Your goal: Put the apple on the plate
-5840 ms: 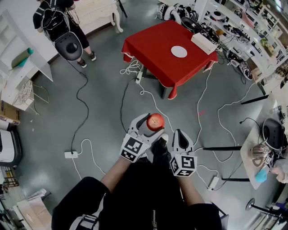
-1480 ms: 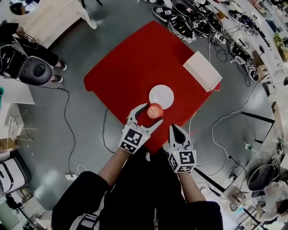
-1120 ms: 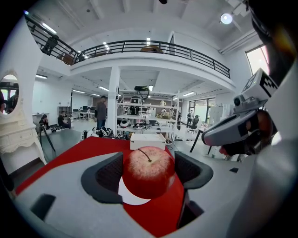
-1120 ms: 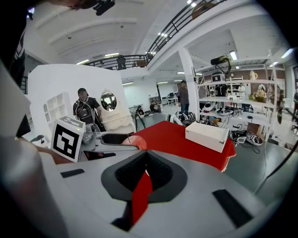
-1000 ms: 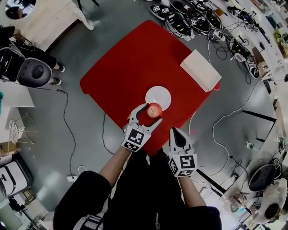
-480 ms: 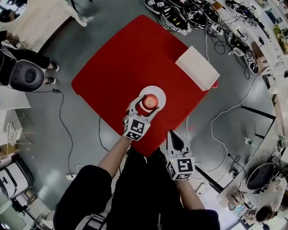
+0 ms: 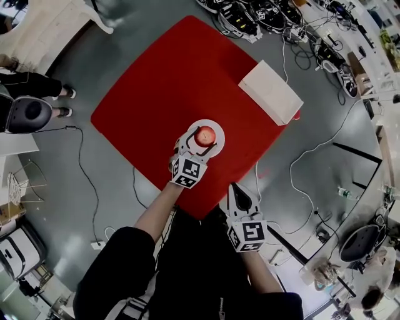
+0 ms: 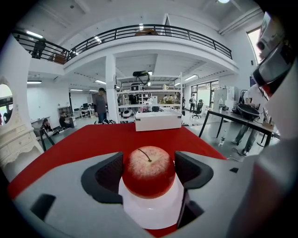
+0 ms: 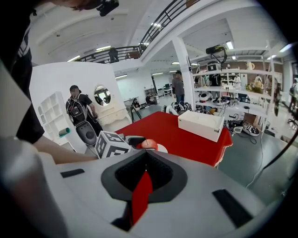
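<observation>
The red apple (image 7: 204, 134) is between the fingers of my left gripper (image 7: 200, 142), right over the white plate (image 7: 217, 127) near the red table's (image 7: 162, 81) front corner. In the left gripper view both black pads (image 8: 109, 175) press the sides of the apple (image 8: 149, 171), stem up, and the plate (image 8: 151, 211) shows just beneath it. I cannot tell whether the apple touches the plate. My right gripper (image 7: 237, 189) hangs shut and empty off the table's near edge. In the right gripper view its jaws (image 9: 145, 153) meet, and the apple (image 9: 149, 143) lies beyond them.
A white box (image 7: 270, 92) sits at the table's right corner, past the plate. Cables (image 7: 300, 181) trail over the grey floor to the right. A person (image 7: 28, 112) stands at the far left. Shoes and gear (image 7: 250, 12) line the floor beyond the table.
My left gripper has carried the apple forward from in front of the plate to directly above it. The right gripper has stayed back, shut.
</observation>
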{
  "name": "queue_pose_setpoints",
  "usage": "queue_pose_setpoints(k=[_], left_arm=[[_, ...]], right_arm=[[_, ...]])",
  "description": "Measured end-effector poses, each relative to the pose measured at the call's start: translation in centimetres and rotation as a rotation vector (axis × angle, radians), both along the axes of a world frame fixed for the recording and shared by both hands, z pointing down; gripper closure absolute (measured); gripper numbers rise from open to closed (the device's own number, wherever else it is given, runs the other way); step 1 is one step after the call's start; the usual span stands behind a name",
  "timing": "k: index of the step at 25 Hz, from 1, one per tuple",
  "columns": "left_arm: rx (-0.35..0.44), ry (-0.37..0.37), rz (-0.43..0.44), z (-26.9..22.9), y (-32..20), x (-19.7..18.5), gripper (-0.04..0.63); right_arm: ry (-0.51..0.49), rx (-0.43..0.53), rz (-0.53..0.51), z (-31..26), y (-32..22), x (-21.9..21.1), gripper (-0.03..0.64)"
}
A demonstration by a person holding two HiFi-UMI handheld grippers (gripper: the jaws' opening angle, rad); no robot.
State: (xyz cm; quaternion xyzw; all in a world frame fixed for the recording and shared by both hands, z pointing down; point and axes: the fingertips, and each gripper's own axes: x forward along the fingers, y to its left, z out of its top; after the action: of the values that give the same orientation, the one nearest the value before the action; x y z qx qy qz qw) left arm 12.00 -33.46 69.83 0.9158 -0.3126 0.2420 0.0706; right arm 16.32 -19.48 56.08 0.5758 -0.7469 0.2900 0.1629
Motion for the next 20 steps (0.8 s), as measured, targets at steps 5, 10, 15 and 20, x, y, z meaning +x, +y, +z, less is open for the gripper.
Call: queue_pose_setpoints(k=[5, 10, 15, 20], left_arm=[[0.018, -0.029, 0.023, 1.1, 0.0, 0.4, 0.245], [0.015, -0.024, 0.039, 1.4, 0.2, 0.8, 0.245], [-0.011, -0.014, 0.066, 1.7, 0.5, 0.7, 0.236], [-0.031, -0.006, 0.077, 1.6, 0.7, 0.6, 0.224]], right_arm=[[0.0, -0.011, 0.016, 0.3, -0.3, 0.7, 0.607], [0.004, -0.016, 0.023, 0.5, -0.1, 1.2, 0.607], [0.004, -0.011, 0.023, 0.4, 0.2, 0.9, 0.607], [0.003, -0.009, 0.028, 0.2, 0.6, 0.7, 0.607]])
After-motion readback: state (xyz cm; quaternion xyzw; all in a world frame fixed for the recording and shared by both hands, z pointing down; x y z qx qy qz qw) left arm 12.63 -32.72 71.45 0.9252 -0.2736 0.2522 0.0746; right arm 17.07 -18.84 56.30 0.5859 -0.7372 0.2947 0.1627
